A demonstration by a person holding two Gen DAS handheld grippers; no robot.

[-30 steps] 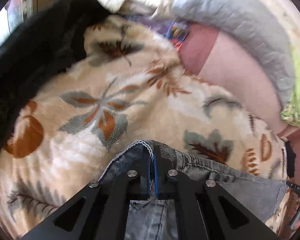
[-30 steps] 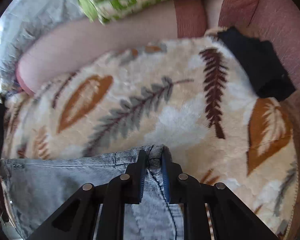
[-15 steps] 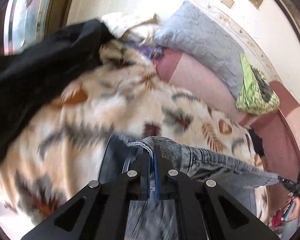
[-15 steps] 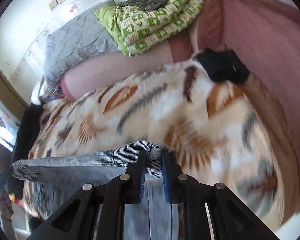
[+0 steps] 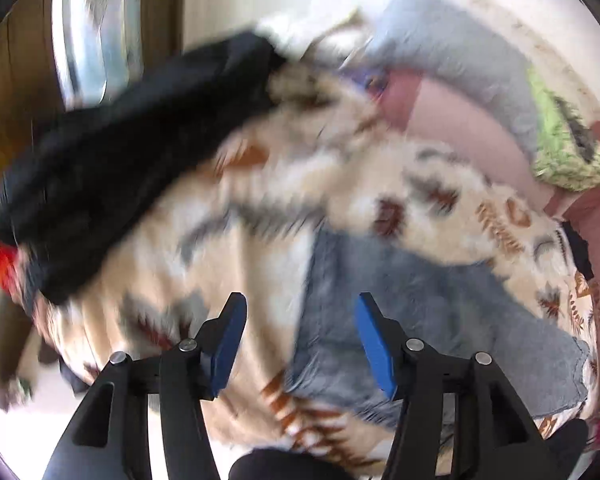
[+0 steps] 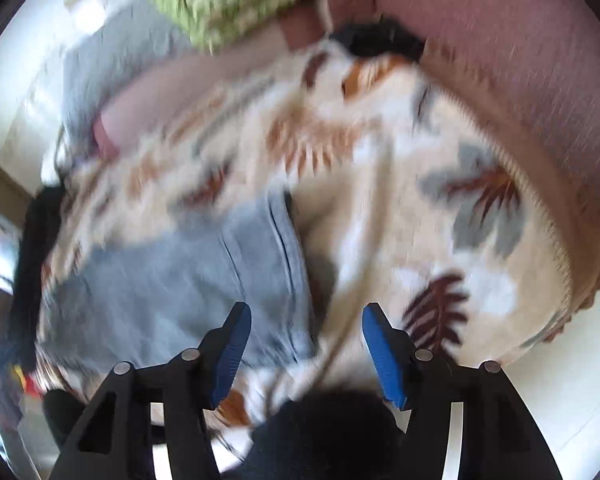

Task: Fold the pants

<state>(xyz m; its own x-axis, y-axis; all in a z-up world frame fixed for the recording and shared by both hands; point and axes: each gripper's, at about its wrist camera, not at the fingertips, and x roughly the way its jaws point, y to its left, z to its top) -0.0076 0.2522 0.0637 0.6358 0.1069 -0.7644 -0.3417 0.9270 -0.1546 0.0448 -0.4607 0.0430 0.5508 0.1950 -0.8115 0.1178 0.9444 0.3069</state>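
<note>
Pink sofa cushions (image 6: 500, 60) formed the backdrop, with a cream blanket (image 5: 204, 264) patterned in brown and grey leaves spread over the seat as the working surface. Both views were blurred by motion. On that blanket lay the pants (image 5: 420, 320), pale blue denim, stretched flat across its middle; the right wrist view showed the same pants (image 6: 188, 280) with a stitched seam running along their edge nearest the blanket's bare part.

Beyond the blanket, against the sofa back, leaned a grey pillow (image 5: 460, 48), and beside it sat a green checked bundle (image 5: 564, 152). A black garment (image 5: 120, 168) was heaped over the blanket's far left side, and a smaller black cloth (image 6: 380, 40) lay at the blanket's far corner by the sofa arm. Nothing lay on top of the pants. Wooden panelling and a shiny metal strip (image 5: 96, 32) stood behind the black garment, and a pale wall rose behind the pillow.

The left gripper (image 5: 300, 340) hung above the pants' near edge, its blue-padded jaws spreading apart with no cloth pinched between them. The right gripper (image 6: 306, 344) hovered over the pants' seamed edge, its jaws likewise opening and clear of the cloth.
</note>
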